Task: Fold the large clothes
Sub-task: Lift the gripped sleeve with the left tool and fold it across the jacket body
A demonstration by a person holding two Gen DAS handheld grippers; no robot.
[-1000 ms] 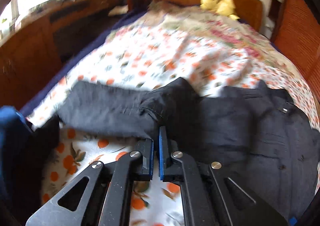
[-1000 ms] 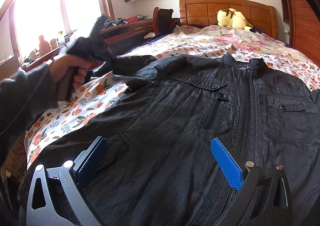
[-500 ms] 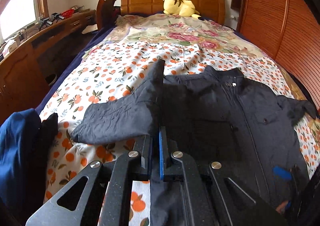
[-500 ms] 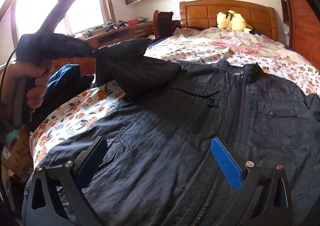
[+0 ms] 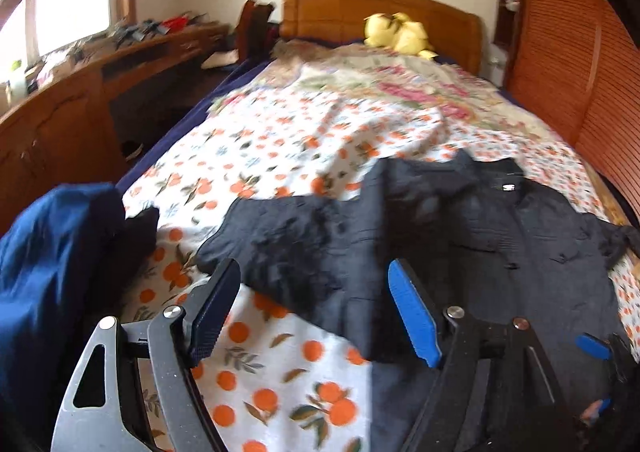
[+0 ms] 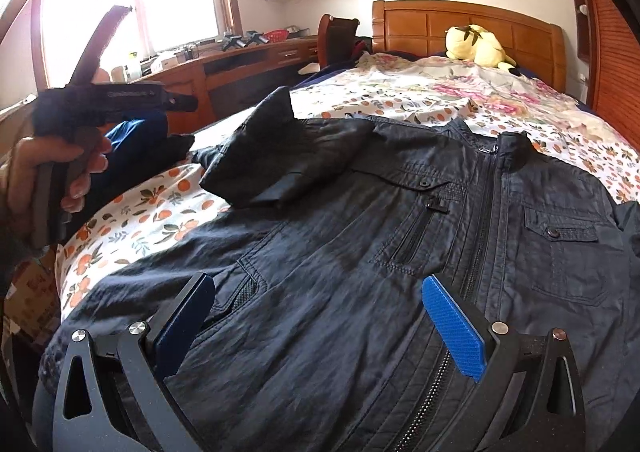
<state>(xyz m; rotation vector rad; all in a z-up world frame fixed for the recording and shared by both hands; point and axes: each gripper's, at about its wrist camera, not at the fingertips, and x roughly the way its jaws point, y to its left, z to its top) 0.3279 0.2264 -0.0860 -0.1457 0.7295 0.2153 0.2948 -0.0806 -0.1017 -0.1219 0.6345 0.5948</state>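
Observation:
A black zip jacket [image 6: 420, 252] lies front up on the bed, also in the left wrist view [image 5: 480, 252]. Its left sleeve [image 6: 280, 167] lies folded inward over the chest and shoulder, also seen in the left wrist view [image 5: 288, 248]. My left gripper [image 5: 316, 308] is open and empty, held above the sleeve and the bed sheet; it shows in the right wrist view [image 6: 132, 99] held in a hand. My right gripper [image 6: 320, 328] is open and empty, low over the jacket's lower front near the zip.
The bed has an orange-print sheet [image 5: 280, 155] and a wooden headboard [image 6: 460, 23] with a yellow plush toy [image 6: 476, 45]. A blue garment [image 5: 52, 252] lies at the bed's left edge. A wooden desk [image 6: 240, 63] runs along the left wall, a slatted wardrobe [image 5: 568, 63] on the right.
My left gripper was shut on the sleeve, lifting it over the jacket. Now its jaws are open and the sleeve has dropped onto the jacket. The right gripper has barely moved.

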